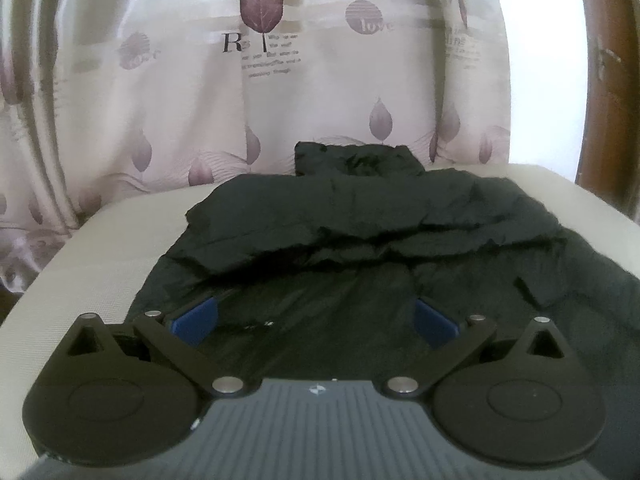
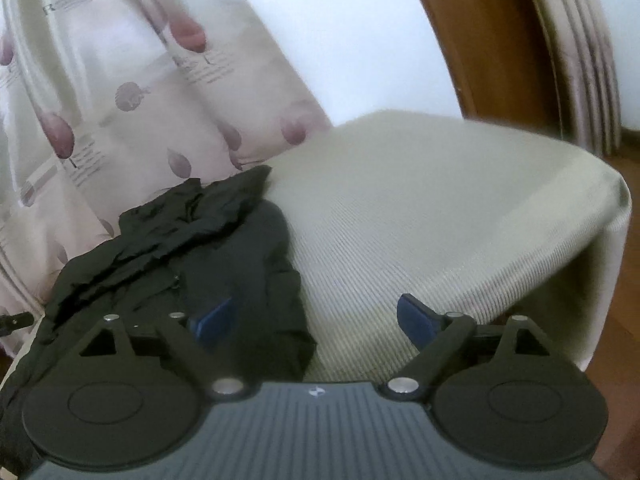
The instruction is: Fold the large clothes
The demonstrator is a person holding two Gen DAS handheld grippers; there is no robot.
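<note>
Black jacket [image 1: 360, 240] lies under my spread left gripper [image 1: 316, 318]; spread right gripper [image 2: 314, 318] straddles its edge.

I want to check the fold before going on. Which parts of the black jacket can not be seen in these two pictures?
- Jacket near hem, left wrist view: hidden behind the open left tongs and the tool body.
- Jacket left part, right wrist view: cut off by the picture edge and covered by the open right tongs.
- Underside on the cream cover: hidden in both.
- Zipper and pocket: too dark and blurred.
</note>
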